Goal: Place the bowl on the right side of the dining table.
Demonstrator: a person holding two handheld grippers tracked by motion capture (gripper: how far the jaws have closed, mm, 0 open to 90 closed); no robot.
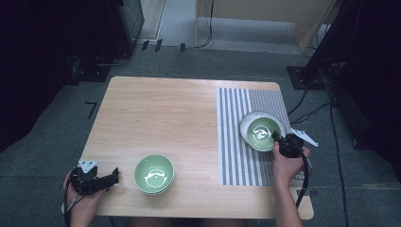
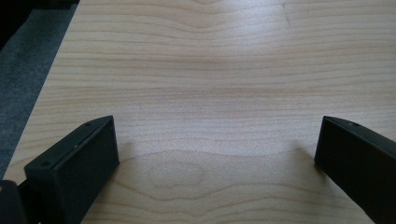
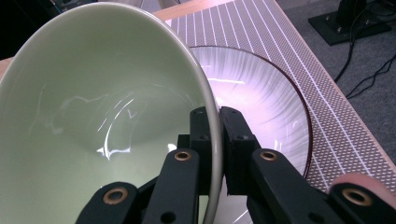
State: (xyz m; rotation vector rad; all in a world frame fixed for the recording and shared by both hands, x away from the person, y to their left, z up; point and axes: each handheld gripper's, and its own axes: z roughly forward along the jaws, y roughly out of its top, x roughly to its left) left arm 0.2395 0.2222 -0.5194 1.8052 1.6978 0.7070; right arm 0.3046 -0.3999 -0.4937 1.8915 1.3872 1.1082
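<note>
pinching the rim of a green bowl [image 3: 93,121] over a ribbed plate [image 3: 275,116], the right gripper [image 1: 278,140] looks mid-placement; the left gripper [image 1: 112,178] waits agape beside stacked green bowls [image 1: 154,174] on the table [image 1: 156,113].

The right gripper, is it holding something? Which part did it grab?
Yes. The right gripper pinches the green bowl by its rim, one jaw inside and one outside, above the white plate.
</note>
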